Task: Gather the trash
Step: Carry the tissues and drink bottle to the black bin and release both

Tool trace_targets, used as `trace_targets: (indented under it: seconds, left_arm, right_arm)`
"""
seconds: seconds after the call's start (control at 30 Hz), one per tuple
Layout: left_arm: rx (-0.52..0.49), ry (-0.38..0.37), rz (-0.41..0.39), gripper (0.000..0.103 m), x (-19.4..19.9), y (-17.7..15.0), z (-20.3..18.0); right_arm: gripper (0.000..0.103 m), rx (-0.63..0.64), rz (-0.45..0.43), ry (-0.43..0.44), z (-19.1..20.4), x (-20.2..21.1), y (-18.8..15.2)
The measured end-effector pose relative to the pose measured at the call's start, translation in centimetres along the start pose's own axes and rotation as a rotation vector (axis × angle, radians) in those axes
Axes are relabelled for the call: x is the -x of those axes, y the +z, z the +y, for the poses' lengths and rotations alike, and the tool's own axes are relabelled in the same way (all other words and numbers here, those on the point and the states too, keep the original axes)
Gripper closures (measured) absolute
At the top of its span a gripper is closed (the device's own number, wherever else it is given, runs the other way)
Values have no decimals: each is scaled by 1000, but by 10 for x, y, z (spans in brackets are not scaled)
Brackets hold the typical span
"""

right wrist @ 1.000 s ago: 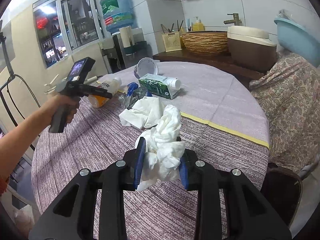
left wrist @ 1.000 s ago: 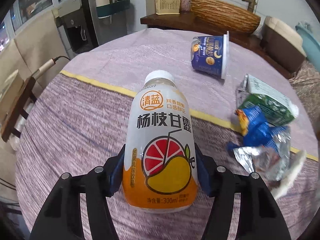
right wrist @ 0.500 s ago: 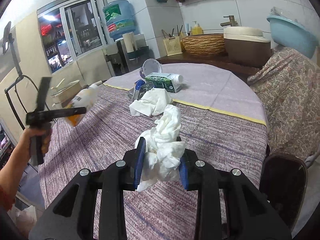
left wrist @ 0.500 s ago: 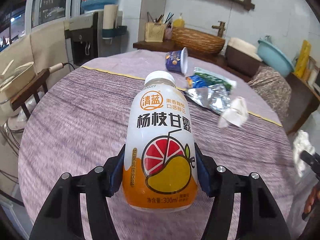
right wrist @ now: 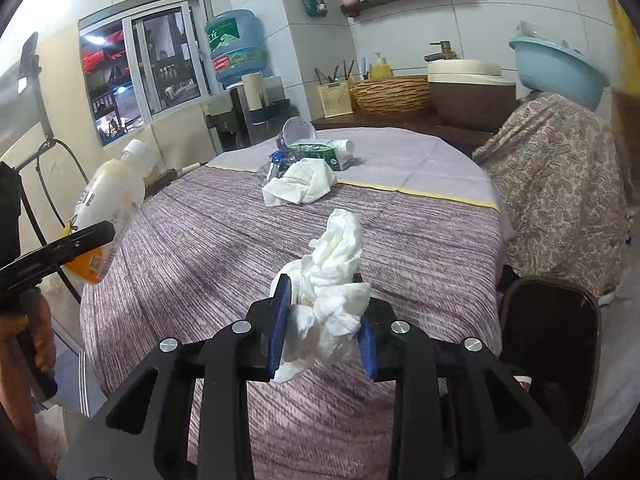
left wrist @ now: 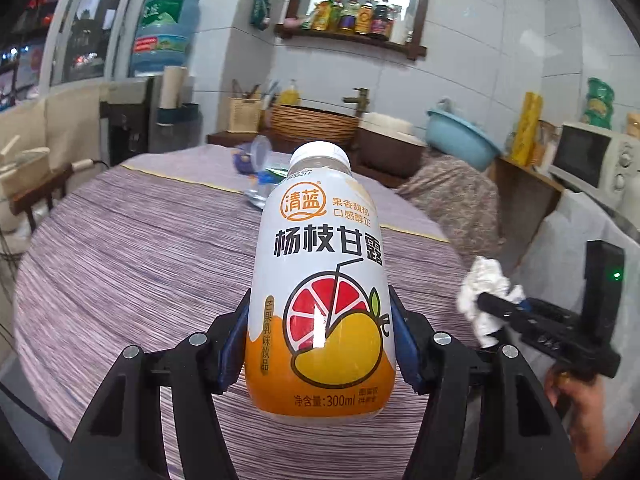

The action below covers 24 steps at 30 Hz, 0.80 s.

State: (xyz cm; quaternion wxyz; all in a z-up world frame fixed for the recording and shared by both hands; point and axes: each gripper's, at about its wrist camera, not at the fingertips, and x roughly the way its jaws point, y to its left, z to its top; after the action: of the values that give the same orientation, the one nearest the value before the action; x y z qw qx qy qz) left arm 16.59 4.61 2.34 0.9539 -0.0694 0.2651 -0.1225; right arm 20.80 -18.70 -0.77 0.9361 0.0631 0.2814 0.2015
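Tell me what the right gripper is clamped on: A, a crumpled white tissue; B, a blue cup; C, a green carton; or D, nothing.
A: the right gripper has its blue pads pressed against a crumpled white tissue, held above the purple striped tablecloth.

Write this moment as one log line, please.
left gripper: shut on juice bottle | right gripper: shut on crumpled tissue | both above table

Your left gripper [left wrist: 320, 344] and right gripper [right wrist: 322, 332] are black, angular frames with silver screws behind blue-padded jaws. Your bare-skinned hand [left wrist: 576, 404] grips a black handle.
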Motion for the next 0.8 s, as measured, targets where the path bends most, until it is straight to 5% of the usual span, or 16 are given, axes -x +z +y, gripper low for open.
trace_targets:
  seconds: [0.5, 0.8]
  left_arm:
    - [-81, -269, 61, 42, -60, -20, -131]
    - [-181, -355, 121, 42, -94, -38, -195]
  right_arm:
    - [72, -181, -39, -220, -101, 55, -37]
    - [72, -269, 62, -396, -189, 26, -79]
